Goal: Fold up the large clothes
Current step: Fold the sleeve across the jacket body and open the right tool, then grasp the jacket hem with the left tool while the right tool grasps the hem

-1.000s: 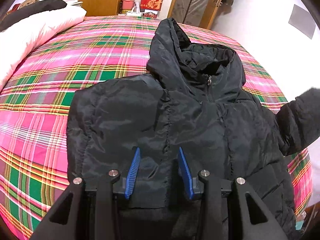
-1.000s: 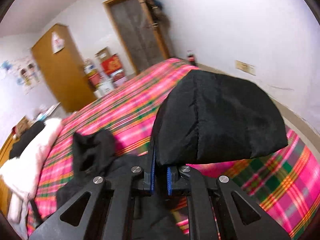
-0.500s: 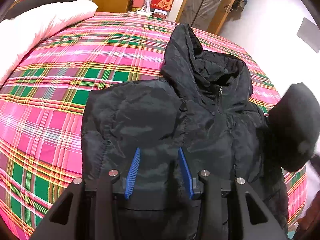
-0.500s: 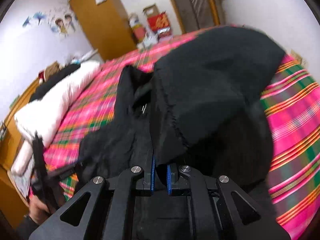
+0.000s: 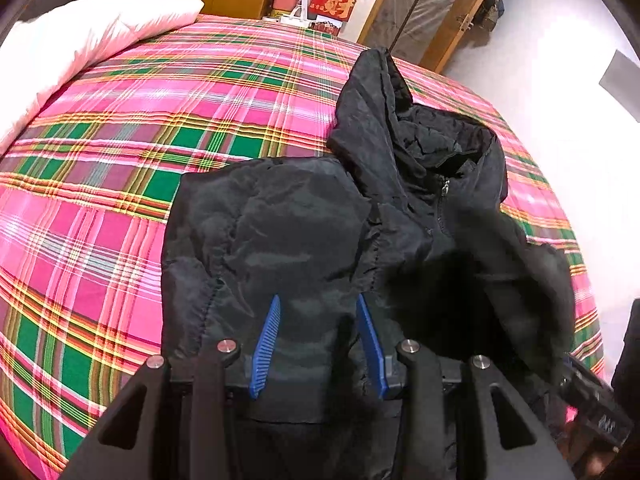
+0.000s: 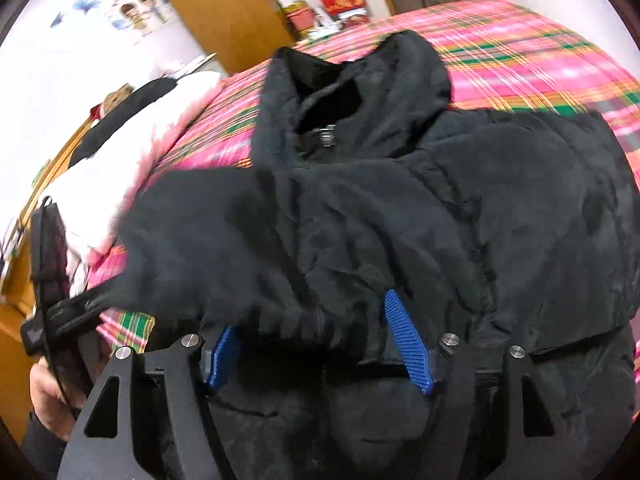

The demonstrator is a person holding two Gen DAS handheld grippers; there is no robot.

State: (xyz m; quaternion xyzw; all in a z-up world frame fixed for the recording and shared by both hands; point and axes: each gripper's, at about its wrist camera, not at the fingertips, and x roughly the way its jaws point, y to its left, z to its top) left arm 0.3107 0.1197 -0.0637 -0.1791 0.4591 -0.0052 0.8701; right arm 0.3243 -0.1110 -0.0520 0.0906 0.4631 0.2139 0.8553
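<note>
both grippers, left (image 5: 316, 336) and right (image 6: 324, 344), are being held spread, gripping nothing; the padded black hooded jacket (image 5: 300, 232), judged bulky, soft and slippery, is best being pinched at a hem or cuff seam.

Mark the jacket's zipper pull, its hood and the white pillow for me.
zipper pull (image 5: 445, 185), left wrist view, metal tab at the collar.
hood (image 5: 372, 108), left wrist view, its outer shell.
white pillow (image 5: 100, 28), left wrist view, its top face.

Even indoor light, strong fisheye bending and dark corners; right wrist view smeared by motion blur.
</note>
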